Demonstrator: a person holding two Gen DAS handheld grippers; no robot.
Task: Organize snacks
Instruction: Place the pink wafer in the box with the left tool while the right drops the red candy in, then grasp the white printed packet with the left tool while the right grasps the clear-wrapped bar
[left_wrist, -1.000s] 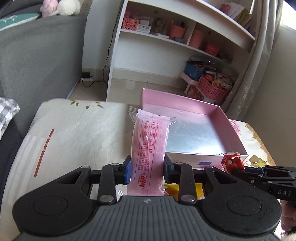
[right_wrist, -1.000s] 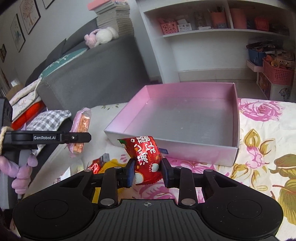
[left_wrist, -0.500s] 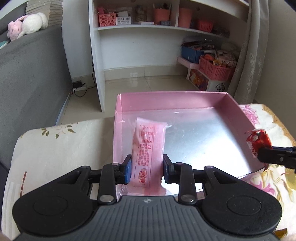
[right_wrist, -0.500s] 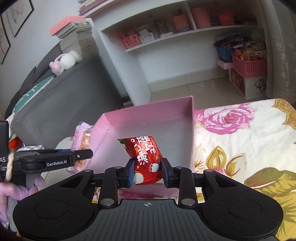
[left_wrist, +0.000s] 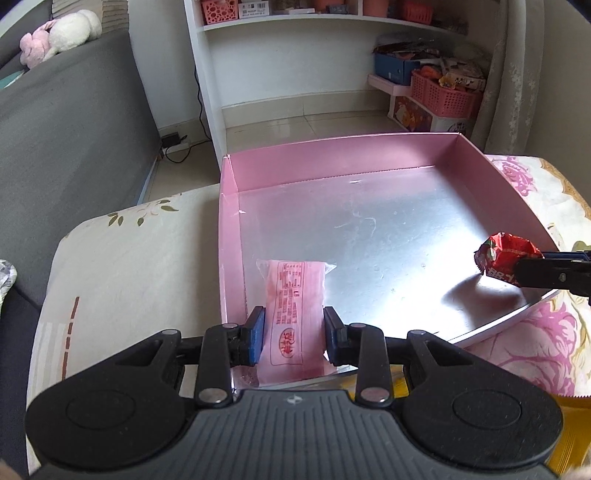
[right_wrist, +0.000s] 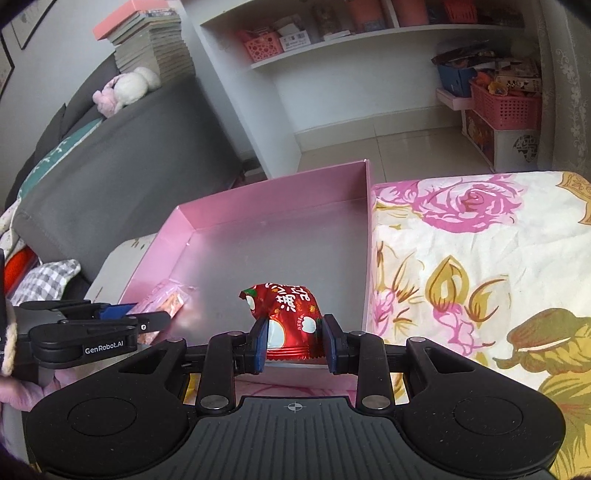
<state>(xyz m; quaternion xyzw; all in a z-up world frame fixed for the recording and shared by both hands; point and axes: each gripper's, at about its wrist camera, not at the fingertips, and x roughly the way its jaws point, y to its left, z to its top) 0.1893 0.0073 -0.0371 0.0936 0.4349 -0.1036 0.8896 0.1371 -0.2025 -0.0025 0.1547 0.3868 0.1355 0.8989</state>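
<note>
A pink box (left_wrist: 231, 236) with a shiny silver floor stands on the flowered cloth; it also shows in the right wrist view (right_wrist: 365, 236). My left gripper (left_wrist: 294, 338) is shut on a long pink snack packet (left_wrist: 293, 314), holding it over the box's near left corner. The packet also shows in the right wrist view (right_wrist: 166, 301). My right gripper (right_wrist: 294, 343) is shut on a red snack packet (right_wrist: 286, 312), held over the box's near right part. The red packet also shows in the left wrist view (left_wrist: 508, 254).
A yellow packet (left_wrist: 569, 435) lies on the cloth (right_wrist: 480, 258) just in front of the box. A grey sofa (left_wrist: 66, 129) stands to the left. A white shelf unit (left_wrist: 295, 55) and pink baskets (left_wrist: 443, 92) stand behind on the floor.
Both grippers have moved forward and down over the box with their packets. The pink packet now hangs low above the box floor; the red packet has come in over the near right edge.
</note>
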